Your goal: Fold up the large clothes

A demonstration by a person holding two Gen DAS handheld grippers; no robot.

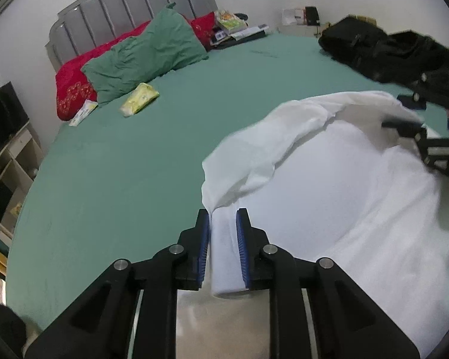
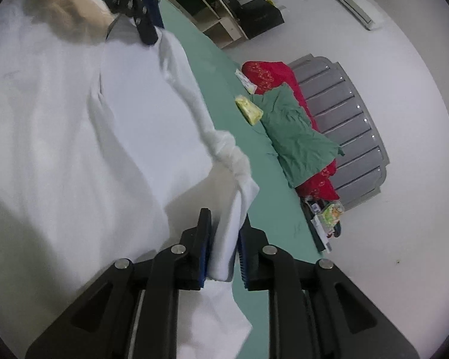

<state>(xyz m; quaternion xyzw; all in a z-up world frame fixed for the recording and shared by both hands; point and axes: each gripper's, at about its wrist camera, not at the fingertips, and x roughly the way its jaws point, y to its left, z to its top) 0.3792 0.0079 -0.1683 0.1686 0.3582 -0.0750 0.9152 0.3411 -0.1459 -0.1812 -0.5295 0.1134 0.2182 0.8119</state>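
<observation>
Left gripper [image 1: 223, 224] and right gripper [image 2: 223, 224] each pinch the white garment [image 1: 329, 197]; held taut above the bed [image 1: 134, 164] for folding.

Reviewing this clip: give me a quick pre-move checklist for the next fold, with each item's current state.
1. Left gripper pinches the white garment: ok, cloth sits between the jaws.
2. Right gripper pinches the garment: ok, cloth fills the jaws.
3. Edge between the grips is taut: not ok, it sags and bunches.
4. Green bed sheet beside the garment is free for landing: ok.
5. Yellow tissue pack is out of the way: ok, near the pillows.
6. Underside is flat: cannot tell.
</observation>
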